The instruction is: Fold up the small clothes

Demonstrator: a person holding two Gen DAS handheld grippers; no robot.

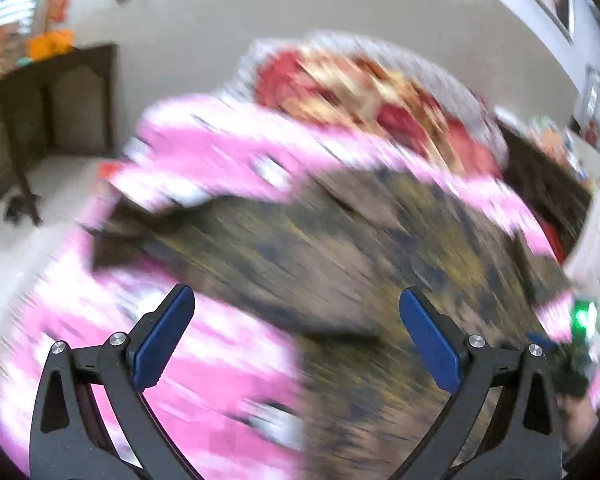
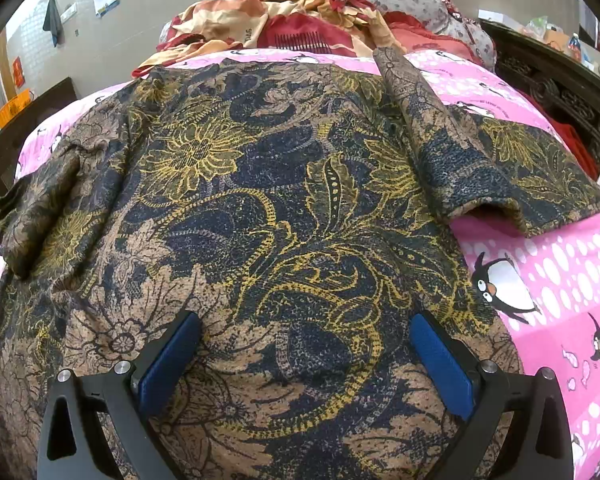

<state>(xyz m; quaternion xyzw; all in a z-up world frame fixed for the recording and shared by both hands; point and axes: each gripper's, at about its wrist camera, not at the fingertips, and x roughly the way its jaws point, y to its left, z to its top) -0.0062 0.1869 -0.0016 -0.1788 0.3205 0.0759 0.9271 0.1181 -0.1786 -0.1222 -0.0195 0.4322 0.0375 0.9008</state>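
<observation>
On pink penguin bedsheet (image 2: 548,280), patterned shirt (image 2: 260,208), rumpled blanket (image 2: 300,20)

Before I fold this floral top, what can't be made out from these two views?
- Left wrist view: motion blur smears the floral top and pink sheet; folds and edges unreadable.
- Right wrist view: the top's near hem is cut off by the bottom edge and hidden behind the right gripper.
- Its left sleeve runs to the frame edge.
- Small print on the sheet: too small.
- Both grippers, left included, open and empty.

Both wrist views look forward, close above the patterned shirt (image 2: 260,200) on the pink bedsheet (image 2: 560,280); the left view is blurred.
</observation>
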